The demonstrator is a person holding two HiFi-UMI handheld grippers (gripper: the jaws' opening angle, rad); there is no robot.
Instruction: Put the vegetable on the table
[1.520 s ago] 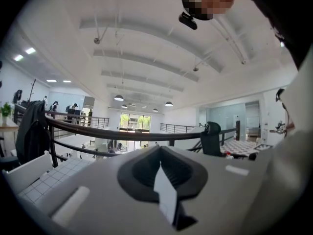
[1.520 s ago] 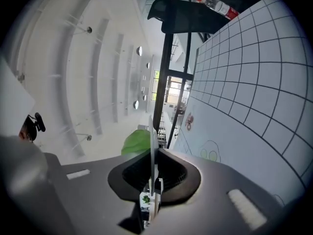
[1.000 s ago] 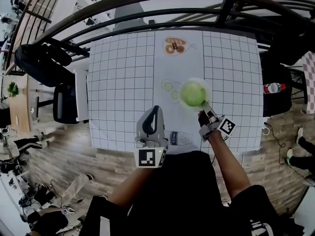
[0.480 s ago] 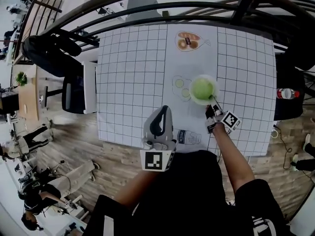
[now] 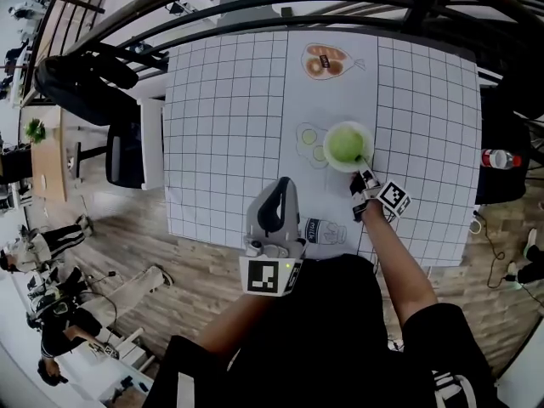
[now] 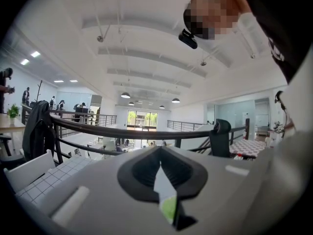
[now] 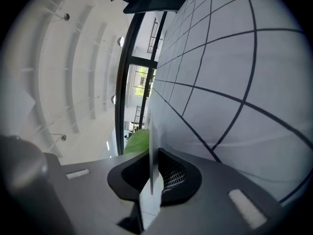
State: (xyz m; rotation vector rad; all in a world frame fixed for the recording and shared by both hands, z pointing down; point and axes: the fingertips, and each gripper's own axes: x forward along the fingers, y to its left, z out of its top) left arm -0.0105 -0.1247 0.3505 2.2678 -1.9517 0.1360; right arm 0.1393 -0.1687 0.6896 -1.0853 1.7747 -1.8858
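A round green vegetable (image 5: 346,144) lies in a white plate (image 5: 365,133) on the gridded white table (image 5: 221,126), right of centre. My right gripper (image 5: 364,171) is at the plate's near rim. In the right gripper view the jaws (image 7: 151,177) are shut on that thin white rim (image 7: 150,146), and the green vegetable (image 7: 137,140) shows just beyond. Whether the plate rests on the table or hangs above it I cannot tell. My left gripper (image 5: 281,189) is held over the table's near edge, apart from the plate. Its jaws (image 6: 161,180) are shut on nothing and point out at the room.
Pictures are printed on the cloth: cucumber slices (image 5: 309,140) left of the plate, bread (image 5: 326,60) at the far side, a bottle (image 5: 324,230) at the near edge. A black chair (image 5: 126,153) stands left of the table, a curved railing (image 5: 255,2) beyond, a red-capped bottle (image 5: 497,157) to the right.
The head view has shifted a little. My right gripper has stayed at the plate's near rim, and the plate has barely moved against the printed cucumber slices. The left gripper keeps its place.
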